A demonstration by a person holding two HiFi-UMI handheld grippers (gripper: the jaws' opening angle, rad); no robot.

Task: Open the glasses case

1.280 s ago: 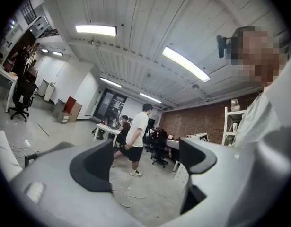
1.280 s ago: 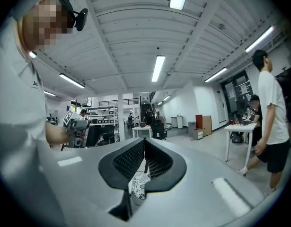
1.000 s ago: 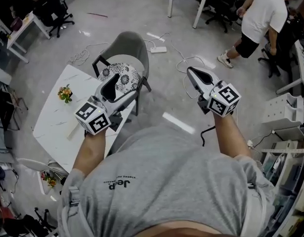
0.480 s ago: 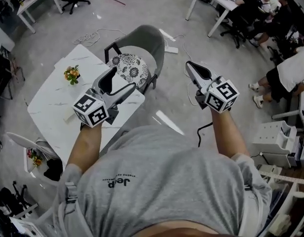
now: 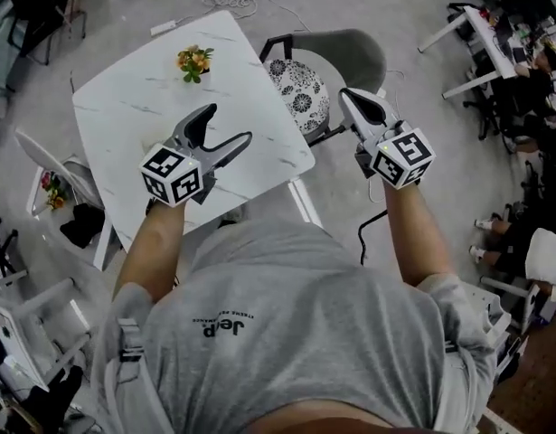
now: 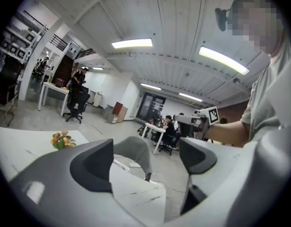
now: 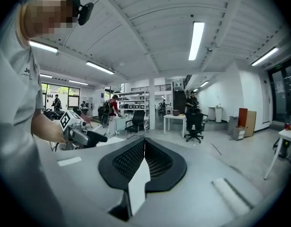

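No glasses case shows in any view. My left gripper [image 5: 229,125] hangs open above the near right part of the white marble-look table [image 5: 142,107], with nothing between its jaws. In the left gripper view its own jaws [image 6: 145,157] stand wide apart over the table's corner. My right gripper [image 5: 352,98] is shut and empty, held past the table's right edge, above the floor beside a grey chair [image 5: 350,54]. The right gripper view has its mesh-padded jaws [image 7: 144,143] pressed together, with the left gripper [image 7: 95,137] small at the left.
A small pot of orange and yellow flowers [image 5: 194,60] stands at the table's far side. The grey chair carries a black-and-white patterned cushion [image 5: 298,96]. A white chair [image 5: 44,156] sits at the table's left. Office desks with seated people [image 5: 531,57] line the right.
The head view has swung so the table now lies under the left gripper. Both grippers have kept their pose, left open and right shut.
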